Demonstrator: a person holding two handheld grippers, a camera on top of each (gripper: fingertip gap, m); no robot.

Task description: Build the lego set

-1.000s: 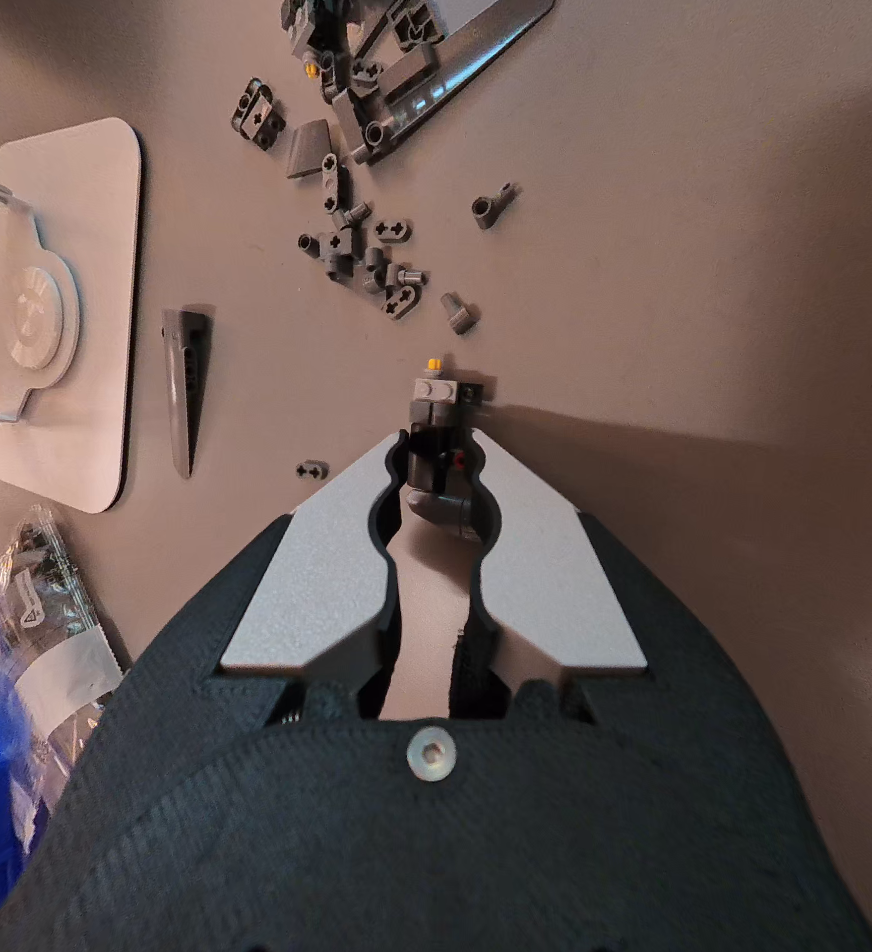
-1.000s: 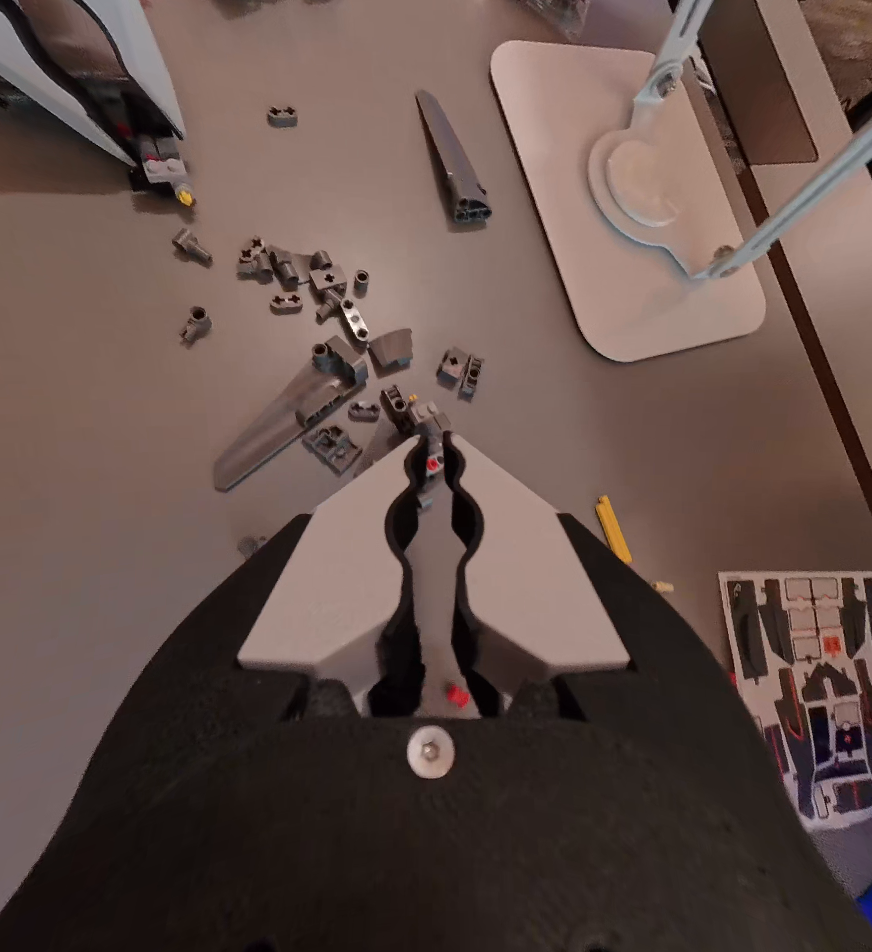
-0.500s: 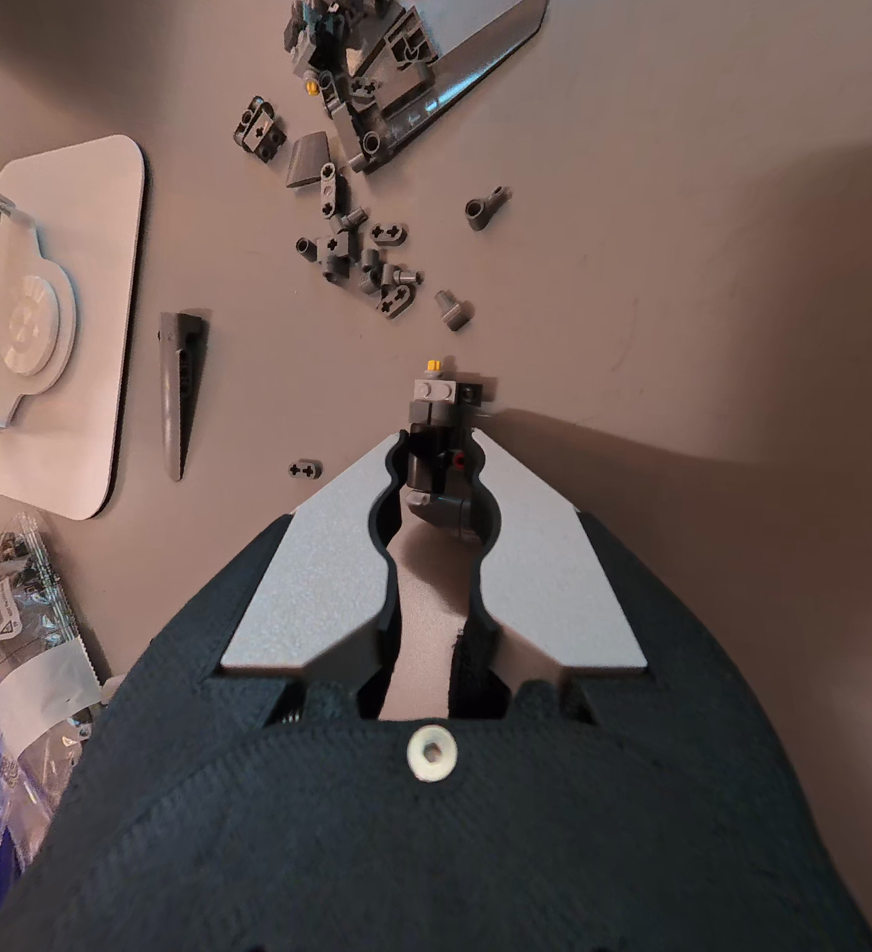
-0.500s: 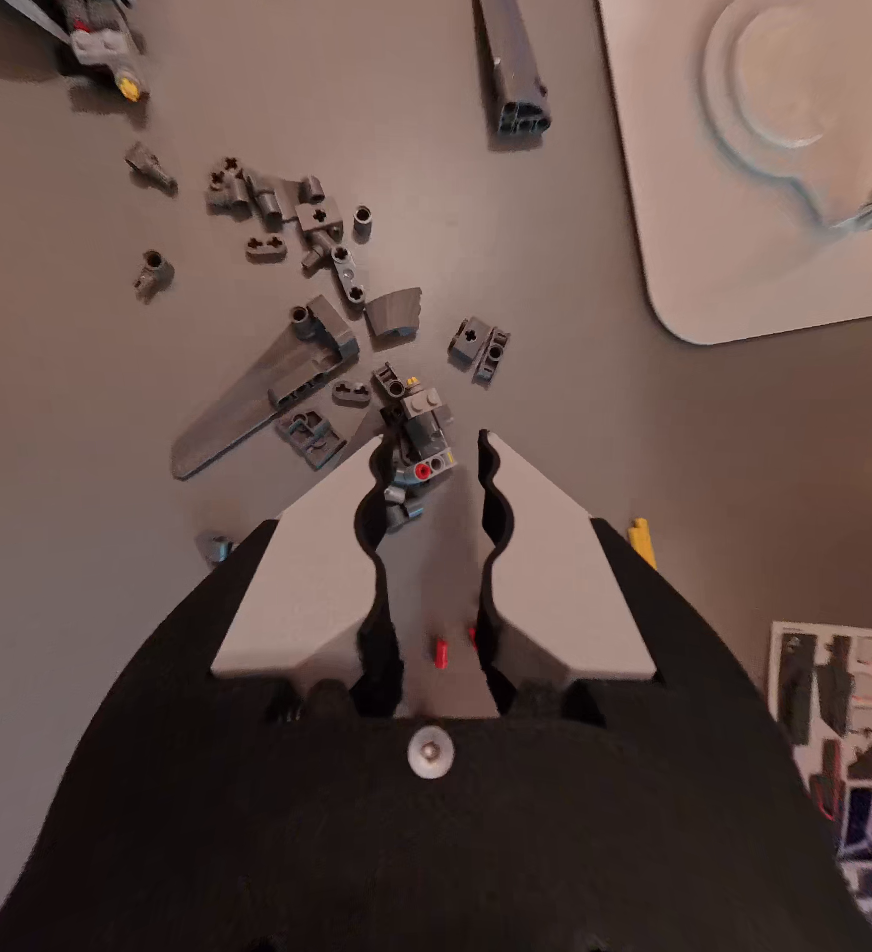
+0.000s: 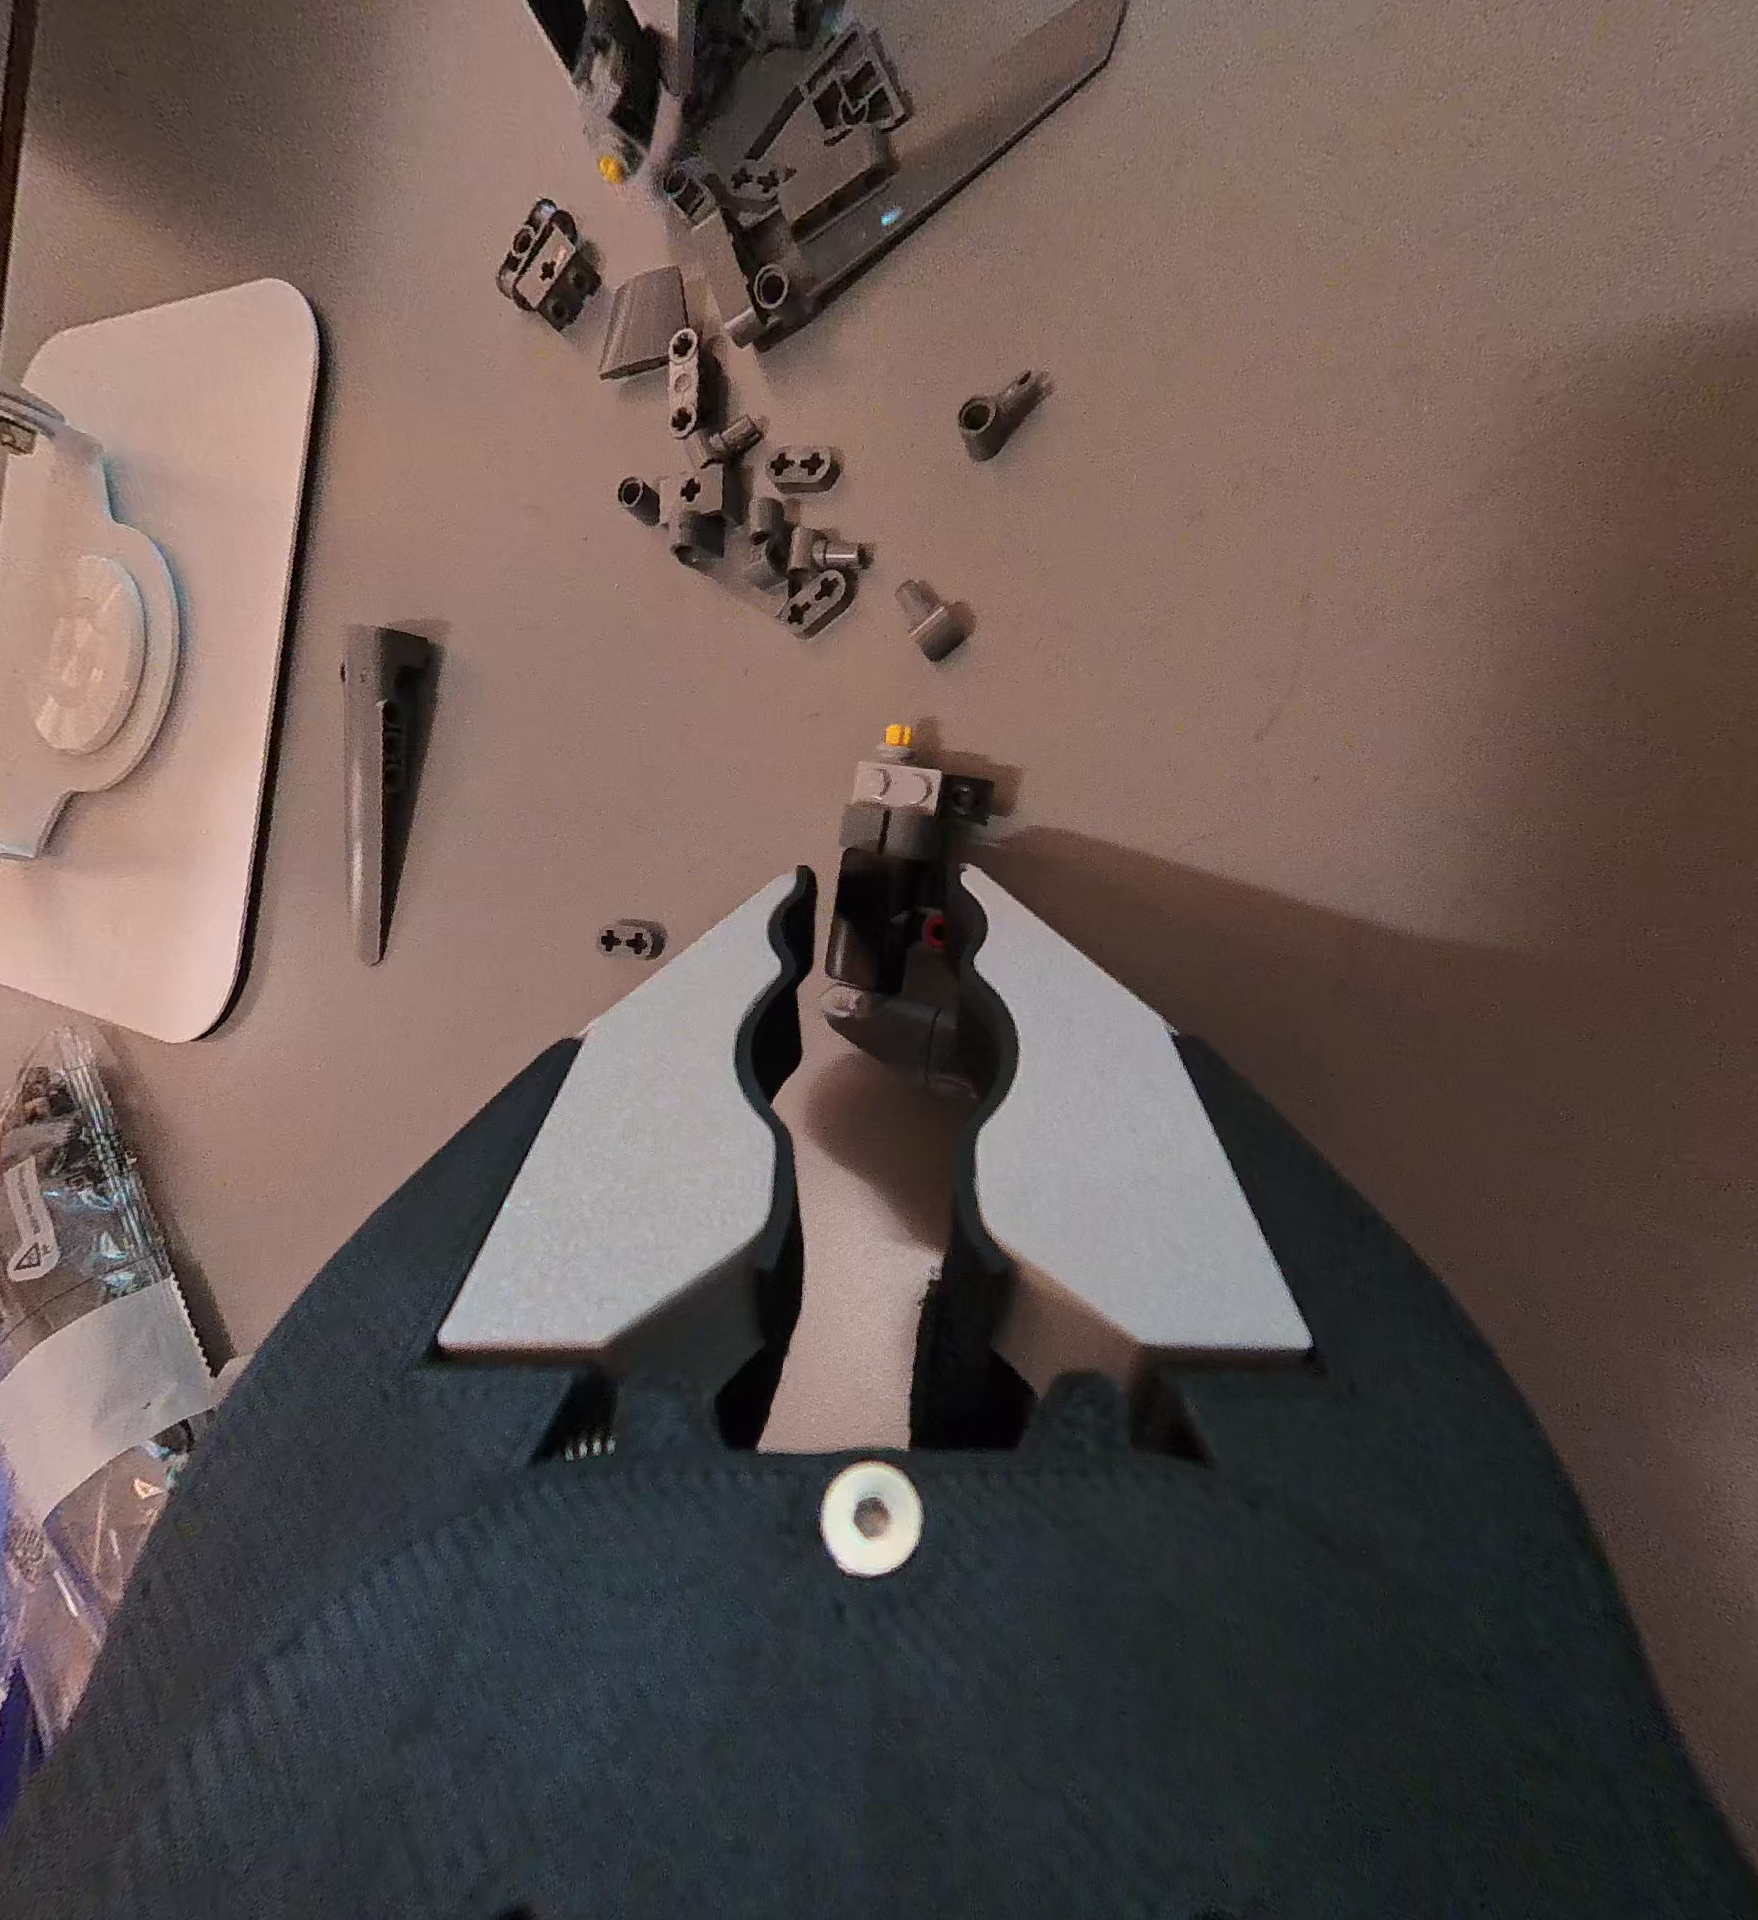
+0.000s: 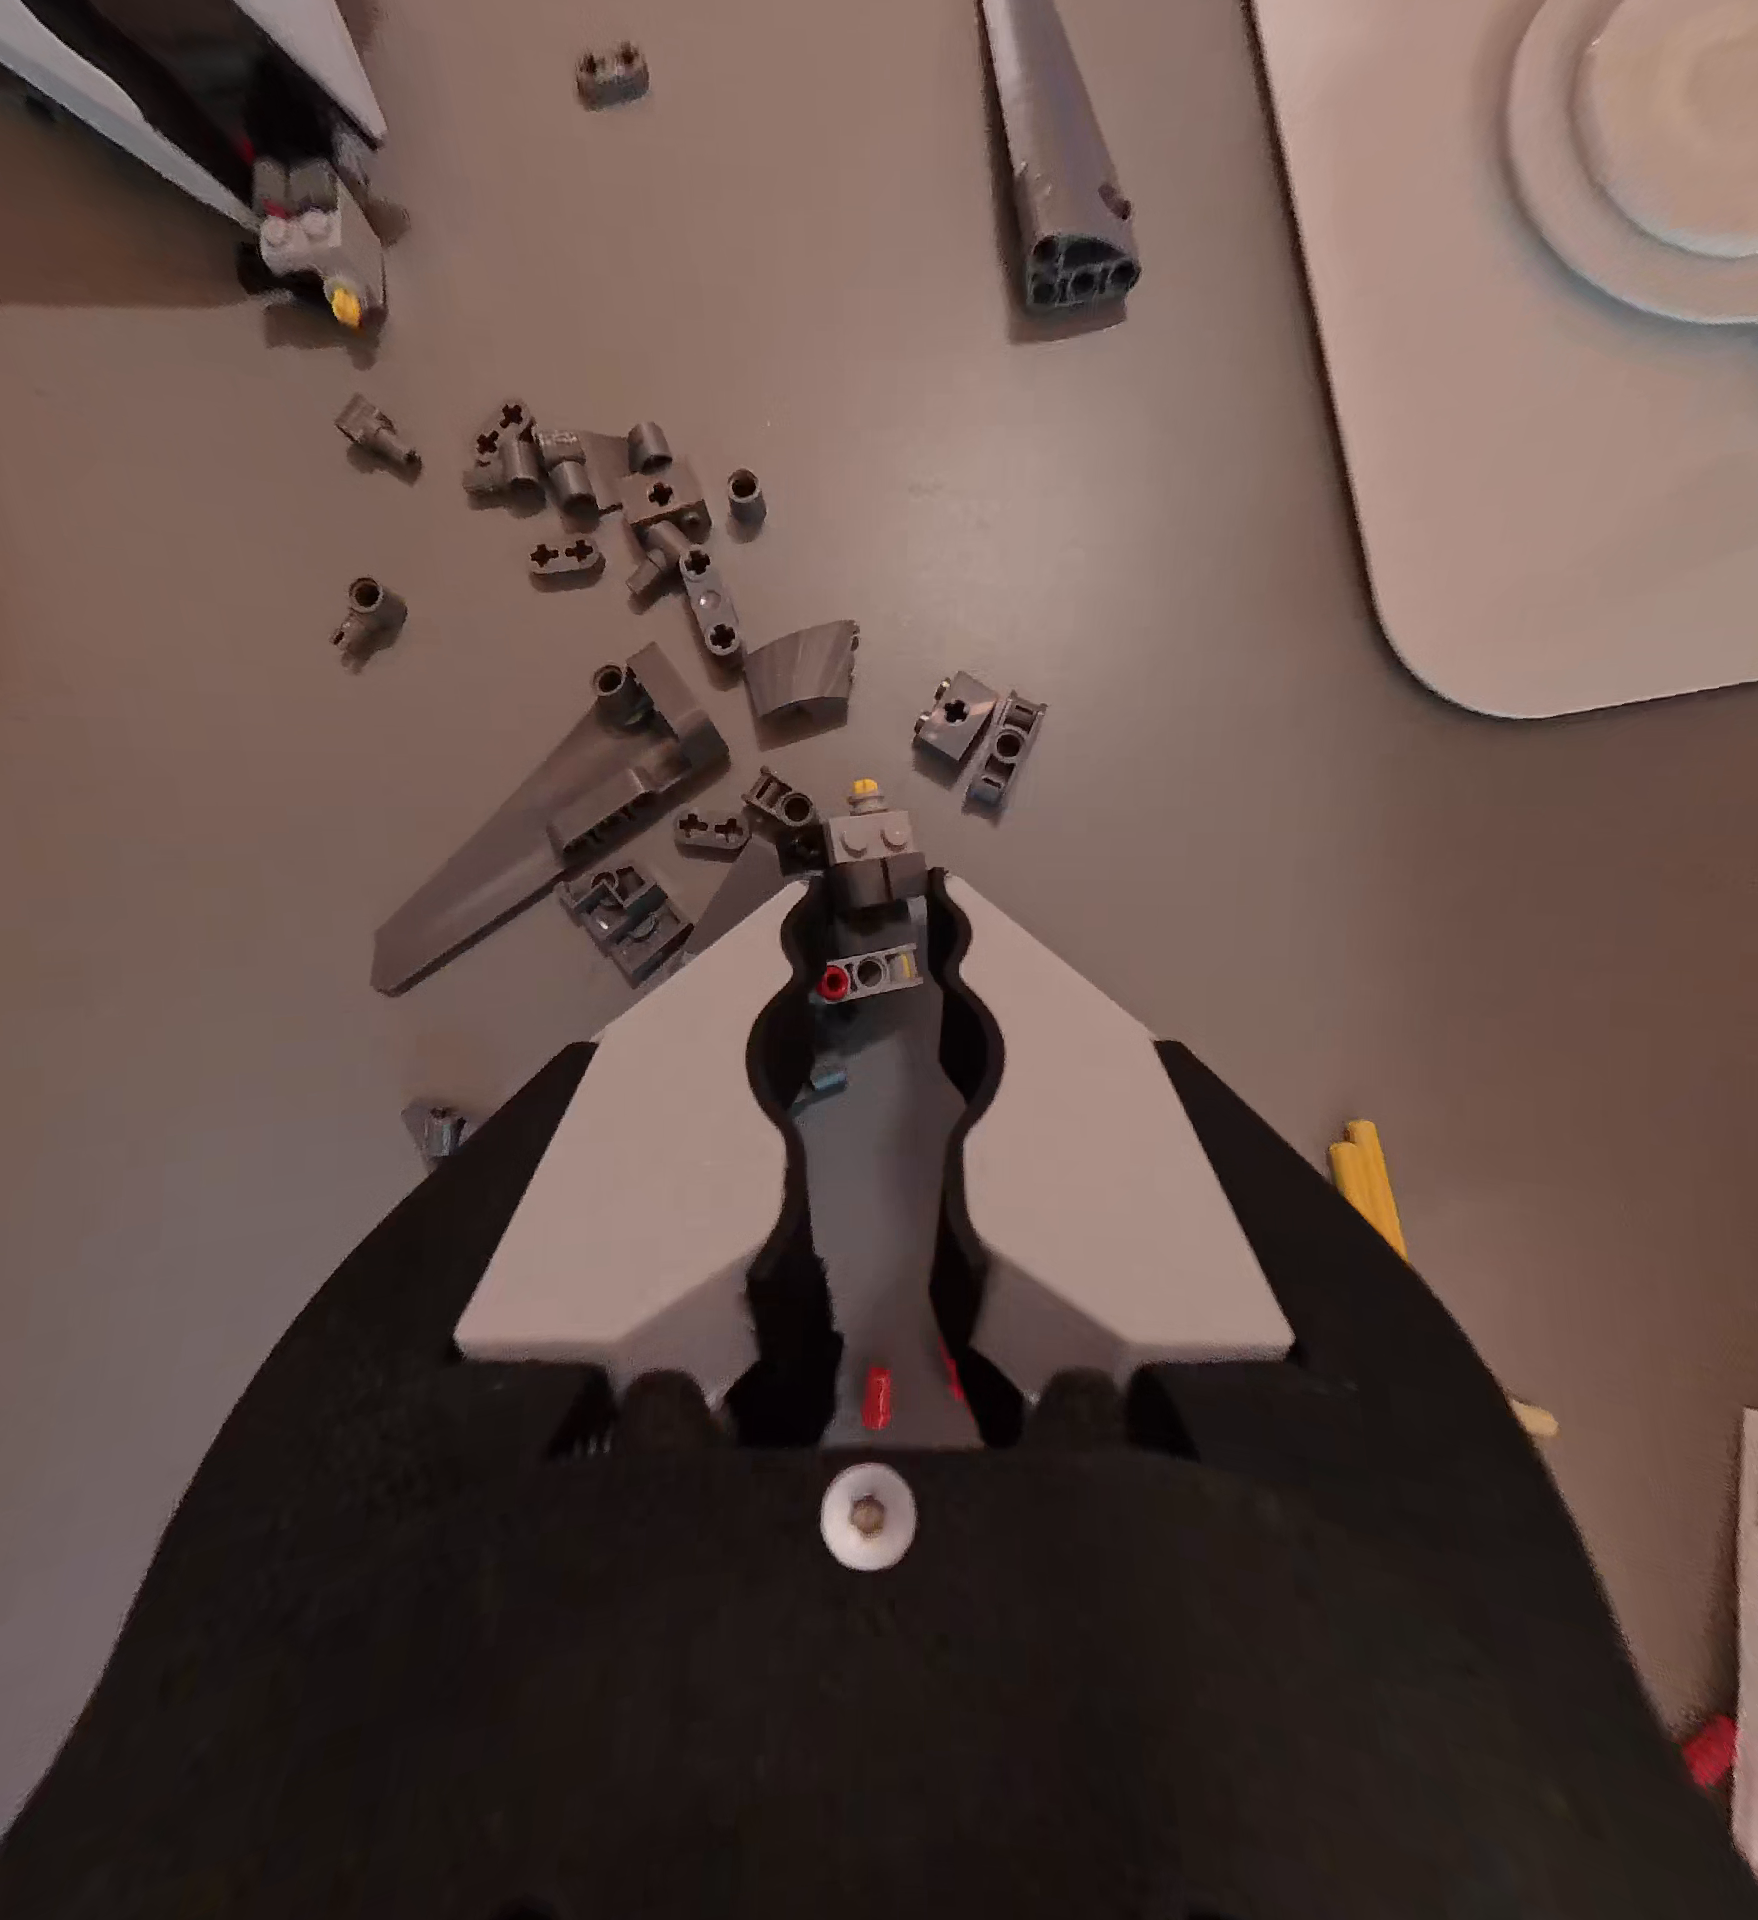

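My right gripper (image 6: 875,894) has its fingers clamped on a small grey brick assembly (image 6: 870,862) with a yellow tip, just beside the grey wing plate (image 6: 542,831) and the scattered grey pieces (image 6: 636,509). My left gripper (image 5: 885,894) holds a similar dark assembly (image 5: 890,873); the right finger touches it, but I see a sliver of gap at the left finger (image 5: 750,956). A white stand base (image 5: 158,665) lies well apart on the table (image 5: 1374,520).

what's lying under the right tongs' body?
Through the finger gap of the right tongs, a red pin lies on the table. A yellow piece and a small grey piece poke out at its edges. Anything else beneath is covered.
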